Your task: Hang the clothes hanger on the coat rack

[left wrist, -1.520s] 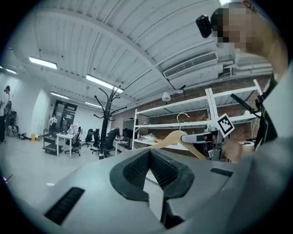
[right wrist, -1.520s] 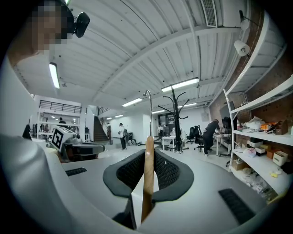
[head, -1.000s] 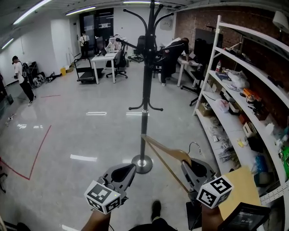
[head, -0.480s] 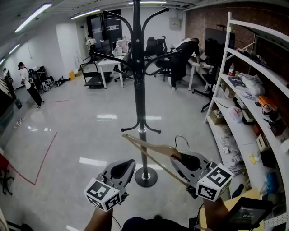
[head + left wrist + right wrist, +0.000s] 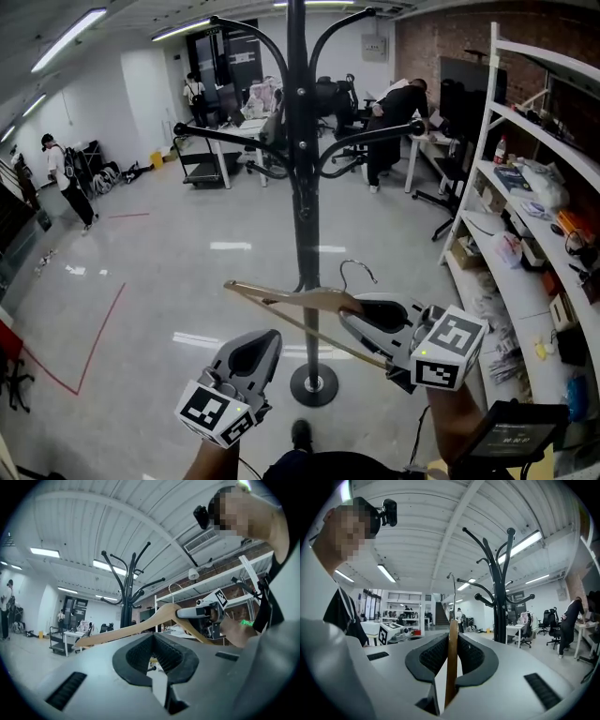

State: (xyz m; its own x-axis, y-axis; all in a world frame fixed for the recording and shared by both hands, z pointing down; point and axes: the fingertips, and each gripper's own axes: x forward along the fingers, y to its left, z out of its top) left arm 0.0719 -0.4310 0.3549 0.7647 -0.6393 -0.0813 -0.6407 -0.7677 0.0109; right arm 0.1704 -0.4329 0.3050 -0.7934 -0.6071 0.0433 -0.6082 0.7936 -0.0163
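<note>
Right tongs [image 5: 361, 314]: clamped on the wooden clothes hanger [image 5: 291, 296], near its neck just below the metal hook [image 5: 357, 270]. The right gripper view shows the wood edge-on between the two pads.
Left tongs [image 5: 262, 345]: jaws together with nothing between them, held lower and to the left, apart from the hanger.
Clothes hanger: in the air, close to the coat rack [image 5: 300, 178]. Its long arm reaches left across the pole in the head view (hook pointing up, not on any peg).
Coat rack: black and upright on a round base [image 5: 314, 384] on the glossy grey floor [image 5: 159, 281]. Its curved pegs [image 5: 220, 134] spread out above the hanger.
Surroundings: white shelves [image 5: 525, 127] with clutter stand to the right.
</note>
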